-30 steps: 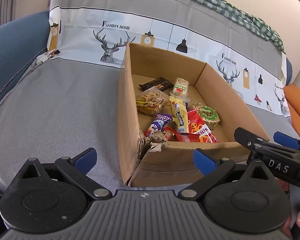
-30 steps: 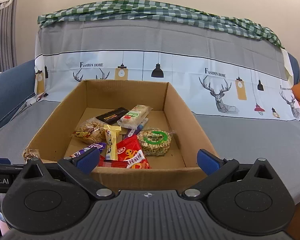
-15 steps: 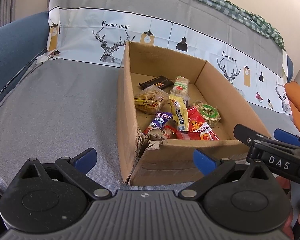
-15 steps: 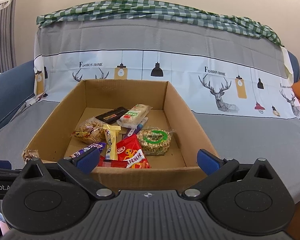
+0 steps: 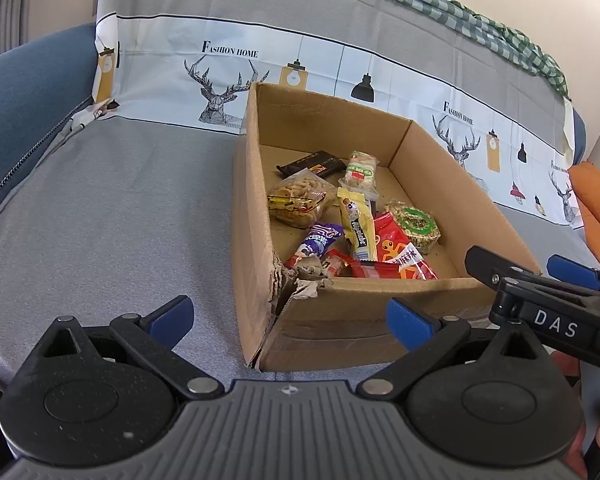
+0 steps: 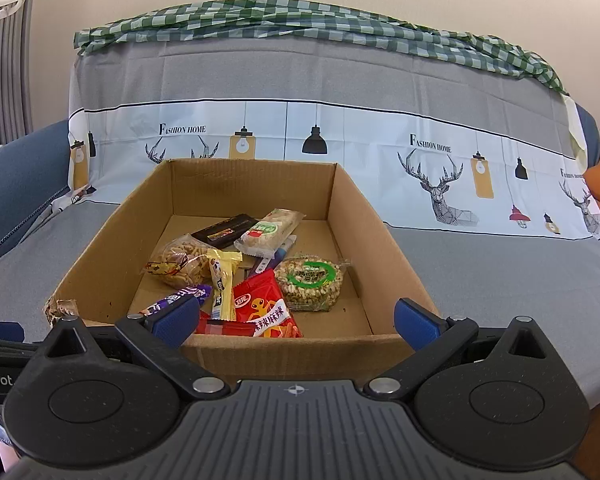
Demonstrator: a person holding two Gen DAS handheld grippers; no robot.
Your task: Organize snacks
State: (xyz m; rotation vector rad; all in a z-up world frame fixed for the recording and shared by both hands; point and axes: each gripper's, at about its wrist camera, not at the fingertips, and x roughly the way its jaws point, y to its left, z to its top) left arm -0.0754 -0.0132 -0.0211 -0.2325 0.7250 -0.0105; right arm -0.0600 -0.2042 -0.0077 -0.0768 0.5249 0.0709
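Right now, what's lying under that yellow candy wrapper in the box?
The yellow wrapper overlaps a red snack packet in the cardboard box. Whatever sits directly beneath its middle is covered.

An open brown cardboard box [image 6: 380, 248] sat on the grey-covered sofa seat [image 5: 112, 216] before the printed backrest [image 6: 380, 136], holding a round green-labelled peanut cake [image 6: 310, 282] at right, a red chip packet [image 6: 266, 308] in front and a black flat bar [image 6: 230, 230] behind.

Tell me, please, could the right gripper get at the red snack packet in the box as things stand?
Probably yes: the right gripper is open, the cardboard box has no lid, and the red packet lies on top near the front wall.
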